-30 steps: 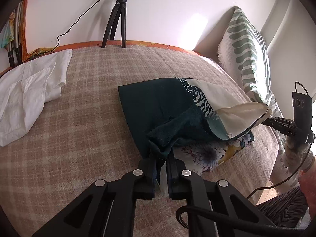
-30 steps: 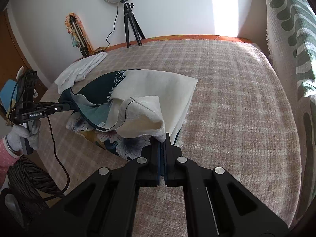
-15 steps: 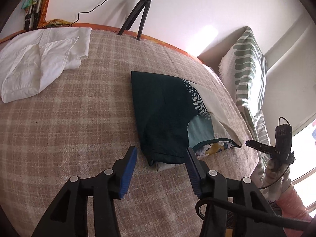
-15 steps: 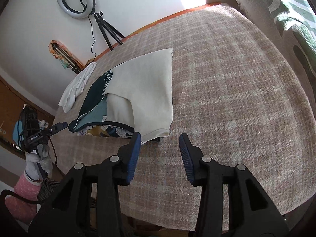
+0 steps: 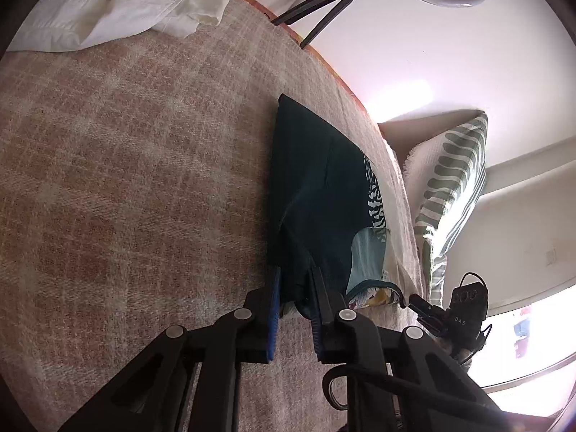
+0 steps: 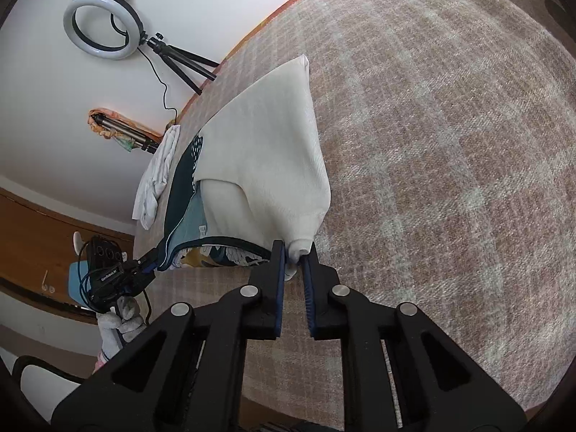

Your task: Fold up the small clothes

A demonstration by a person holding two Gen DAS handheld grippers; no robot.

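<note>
A folded garment lies on the plaid bed cover; it is dark teal (image 5: pixel 316 194) on one side and cream (image 6: pixel 273 151) on the other, with a floral lining at its near edge. My left gripper (image 5: pixel 295 280) has its jaws around the near teal corner, with a gap still showing between them. My right gripper (image 6: pixel 293 255) has its jaws around the near cream corner, also partly apart. Both corners rest low on the cover.
A crumpled white garment (image 5: pixel 118 3) lies at the far left of the bed and also shows in the right wrist view (image 6: pixel 158 176). A ring light on a tripod (image 6: pixel 104 25) stands at the wall. A striped pillow (image 5: pixel 453 180) stands at the right.
A second ago both grippers were shut on the lifted garment edge. They laid it down folded and opened. Now both have moved in low, with jaws narrowing around the near corners.
</note>
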